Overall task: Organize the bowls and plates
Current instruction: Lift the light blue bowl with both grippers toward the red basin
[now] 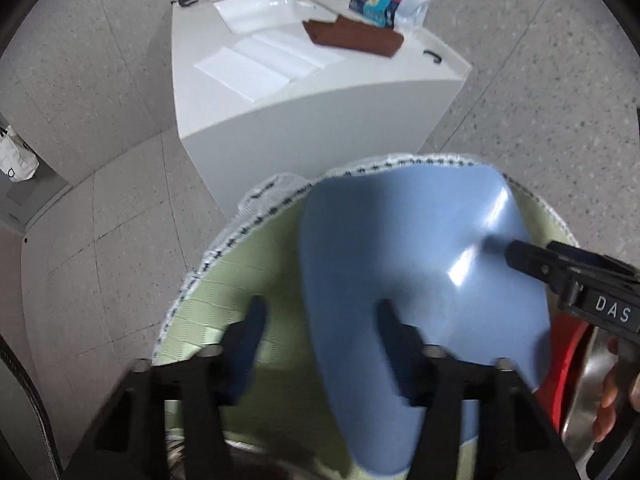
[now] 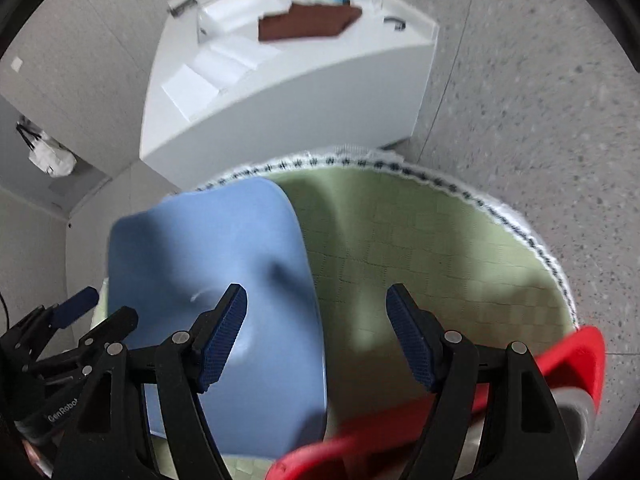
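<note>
Floor (image 1: pixel 100 80): grey speckled tiles fill the outer parts of both views.
Cabinet (image 1: pixel 320 120): a white counter block in the upper middle, with a sink, a brown cloth (image 1: pixel 352 36), white paper sheets and packets on top.
Table mat (image 2: pixel 420 248): round, pale green, with a white fringed edge, filling the lower half under my grippers.
Blue plate (image 1: pixel 400 248): rounded-square and glossy, lying on the mat, centre-right in my left view, centre-left in my right view.
Red dish (image 2: pixel 576 364): at the lower right, a metal bowl (image 1: pixel 584 392) beside it.
Left gripper (image 1: pixel 320 320): my jaws stand apart astride the blue plate's left edge; whether the pads press it I cannot tell.
Right gripper (image 2: pixel 316 320): my jaws gape wide and hold nothing, one finger over the blue plate, the other over the mat.
</note>
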Motion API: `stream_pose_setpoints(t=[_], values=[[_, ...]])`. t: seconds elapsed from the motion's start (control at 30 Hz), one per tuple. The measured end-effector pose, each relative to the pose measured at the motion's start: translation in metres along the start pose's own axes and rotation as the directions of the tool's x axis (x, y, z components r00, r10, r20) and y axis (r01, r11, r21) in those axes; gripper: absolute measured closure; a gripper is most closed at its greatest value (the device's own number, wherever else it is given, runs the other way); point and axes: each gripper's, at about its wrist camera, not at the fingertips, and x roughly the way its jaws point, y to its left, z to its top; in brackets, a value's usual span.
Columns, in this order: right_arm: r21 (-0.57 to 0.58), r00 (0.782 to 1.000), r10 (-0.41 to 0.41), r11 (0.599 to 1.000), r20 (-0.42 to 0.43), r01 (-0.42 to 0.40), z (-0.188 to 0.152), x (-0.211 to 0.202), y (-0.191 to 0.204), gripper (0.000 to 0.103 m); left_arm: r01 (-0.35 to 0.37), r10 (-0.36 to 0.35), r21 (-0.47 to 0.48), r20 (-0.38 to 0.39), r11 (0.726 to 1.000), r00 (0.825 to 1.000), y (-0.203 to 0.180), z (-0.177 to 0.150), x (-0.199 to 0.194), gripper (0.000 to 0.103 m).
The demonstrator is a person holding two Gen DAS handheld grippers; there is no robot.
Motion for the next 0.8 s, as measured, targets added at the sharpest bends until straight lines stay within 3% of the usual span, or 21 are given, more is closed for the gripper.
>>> stream_pose_setpoints(t=[0.1, 0.13, 0.23, 0.47, 0.6, 0.8], values=[[-0.019, 0.999, 0.015, 1.0, -0.043, -0.016, 0.001, 0.011, 0.002, 0.06, -0.029, 0.029, 0.024, -0.006, 0.999, 1.0, -0.01, 0.003, 0.012, 0.083], [-0.026, 0.999, 0.024, 0.999, -0.047, -0.025, 0.0, 0.012, 0.004, 0.076, -0.039, 0.039, 0.026, 0.009, 0.999, 0.999, -0.011, 0.007, 0.015, 0.085], [-0.033, 0.999, 0.041, 0.999, -0.019, -0.042, -0.002, 0.009, 0.005, 0.085, -0.049, 0.049, 0.005, 0.038, 0.999, 0.998, -0.008, 0.011, 0.013, 0.087], [-0.003, 0.985, 0.144, 0.99, 0.096, -0.144, -0.005, -0.039, 0.008, 0.088, -0.012, 0.014, -0.017, 0.14, 1.0, 0.99, -0.001, 0.014, -0.028, 0.088], [-0.008, 0.966, 0.185, 0.982, 0.183, -0.187, -0.012, -0.085, 0.013, 0.088, -0.022, 0.024, -0.012, 0.239, 1.0, 0.971, -0.005, 0.009, -0.068, 0.088], [0.016, 0.941, 0.174, 0.982, 0.289, -0.186, -0.042, -0.149, -0.009, 0.088, 0.054, -0.071, 0.062, 0.328, 0.997, 0.942, -0.03, -0.006, -0.121, 0.088]])
